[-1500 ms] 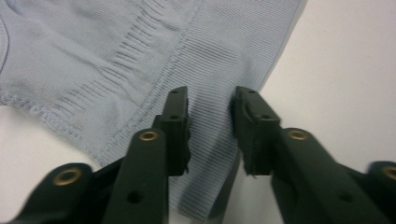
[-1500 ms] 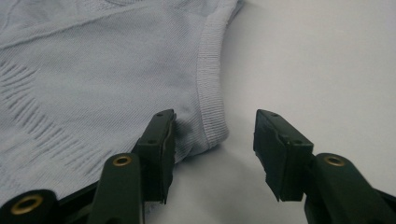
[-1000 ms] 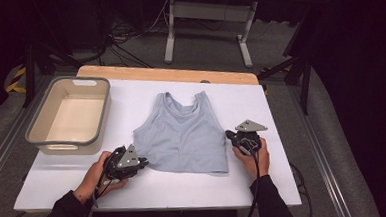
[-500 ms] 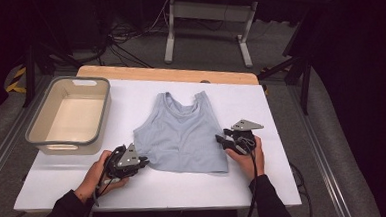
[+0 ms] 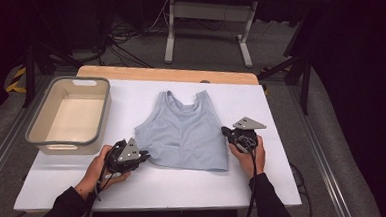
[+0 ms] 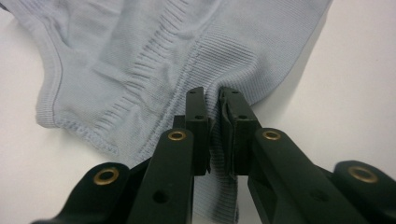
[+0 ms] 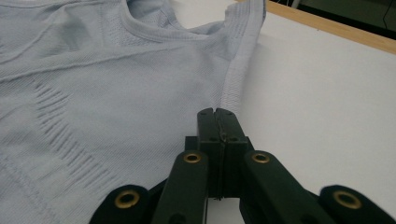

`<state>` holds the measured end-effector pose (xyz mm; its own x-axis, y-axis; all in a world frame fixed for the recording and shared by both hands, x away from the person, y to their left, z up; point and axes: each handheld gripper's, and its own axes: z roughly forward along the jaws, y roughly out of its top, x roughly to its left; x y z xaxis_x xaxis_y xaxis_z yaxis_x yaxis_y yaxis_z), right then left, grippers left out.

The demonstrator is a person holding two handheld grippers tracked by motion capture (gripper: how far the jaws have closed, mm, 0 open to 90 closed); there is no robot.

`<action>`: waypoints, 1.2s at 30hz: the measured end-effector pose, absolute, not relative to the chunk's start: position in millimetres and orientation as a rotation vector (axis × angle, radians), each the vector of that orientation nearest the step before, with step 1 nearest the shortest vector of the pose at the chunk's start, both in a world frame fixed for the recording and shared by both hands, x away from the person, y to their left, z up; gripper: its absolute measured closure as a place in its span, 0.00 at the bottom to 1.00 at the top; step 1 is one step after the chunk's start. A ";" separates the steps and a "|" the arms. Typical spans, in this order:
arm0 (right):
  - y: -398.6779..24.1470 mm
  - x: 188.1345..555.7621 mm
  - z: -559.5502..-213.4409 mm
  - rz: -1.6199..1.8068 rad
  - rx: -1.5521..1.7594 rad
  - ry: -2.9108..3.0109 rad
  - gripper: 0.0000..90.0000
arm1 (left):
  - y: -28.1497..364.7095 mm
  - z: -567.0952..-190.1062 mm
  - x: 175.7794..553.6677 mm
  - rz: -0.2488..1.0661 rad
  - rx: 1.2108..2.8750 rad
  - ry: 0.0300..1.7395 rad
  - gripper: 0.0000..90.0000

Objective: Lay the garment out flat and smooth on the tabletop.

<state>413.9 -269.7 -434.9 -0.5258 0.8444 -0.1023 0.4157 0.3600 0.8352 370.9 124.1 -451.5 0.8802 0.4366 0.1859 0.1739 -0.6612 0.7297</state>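
A light blue ribbed sleeveless top [image 5: 182, 134] lies flat on the white table [image 5: 175, 184], neck toward the far side. My left gripper [image 5: 144, 154] is at the top's lower left corner. In the left gripper view my left gripper [image 6: 212, 93] is shut on a pinched fold of the top [image 6: 140, 56]. My right gripper [image 5: 226, 132] rests at the top's right side edge. Its jaws have just been closing. In the right gripper view my right gripper [image 7: 216, 112] has its jaws pressed flush together beside the side seam of the top [image 7: 93, 84], with no cloth seen between them.
A beige plastic bin [image 5: 65, 141] with a grey rim stands empty at the table's left. A wooden strip [image 5: 164, 74] runs along the far edge. Beyond it are a metal stand [image 5: 206, 17] and cables on the floor.
The right gripper shifted slightly left onto the top's edge; its jaws stood apart half a second ago and are together now. The left hand has kept still.
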 end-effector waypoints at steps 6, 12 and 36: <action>-268.4 413.5 -437.1 1.060 1.088 2.107 1.00 | 131.2 -452.2 365.4 0.428 2.289 0.451 0.92; -268.3 412.1 -439.4 1.049 1.082 2.106 0.98 | 130.8 -457.9 356.1 0.422 2.318 0.447 0.92; -268.6 388.8 -417.5 1.177 0.969 2.056 0.84 | 150.0 -434.5 349.6 0.500 2.093 0.474 0.77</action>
<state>388.8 -268.6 -417.5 -0.5724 0.8108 -0.1222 0.3056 0.3492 0.8858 349.6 150.0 -434.5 0.8442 0.5085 0.1697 0.1424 -0.5179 0.8435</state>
